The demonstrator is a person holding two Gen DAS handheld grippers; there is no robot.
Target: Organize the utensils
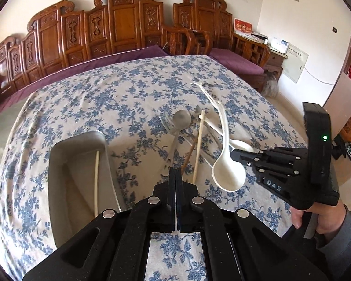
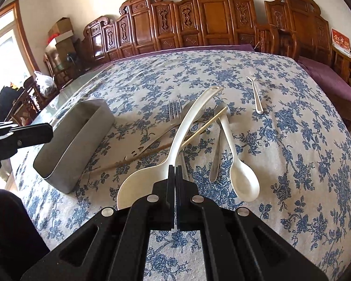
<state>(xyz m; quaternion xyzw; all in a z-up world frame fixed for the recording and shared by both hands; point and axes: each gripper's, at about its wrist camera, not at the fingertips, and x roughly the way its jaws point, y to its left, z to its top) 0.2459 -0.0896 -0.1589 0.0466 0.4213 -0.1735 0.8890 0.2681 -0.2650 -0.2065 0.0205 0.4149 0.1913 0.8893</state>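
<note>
- A rectangular grey metal container (image 2: pixel 74 145) stands at the left of the blue-flowered tablecloth (image 2: pixel 292 140), with one pale chopstick (image 1: pixel 96 182) inside.
- Beside it lie a steel fork (image 2: pixel 174 112), a pale chopstick (image 2: pixel 199 131) and a smaller white spoon (image 2: pixel 243 182), crossing in a heap.
- Left gripper (image 1: pixel 176 175): fingers pressed together, empty.
- Right gripper (image 2: pixel 174 173): closed on the large white plastic ladle (image 2: pixel 182 138), raised over the heap.

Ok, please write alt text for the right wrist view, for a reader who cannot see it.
The right gripper, jaws shut on a big white spoon, hangs over a blue-flowered tablecloth. Behind it a fork, a chopstick and a small spoon lie in a heap. A metal box stands at the left, with the left gripper near it.
</note>
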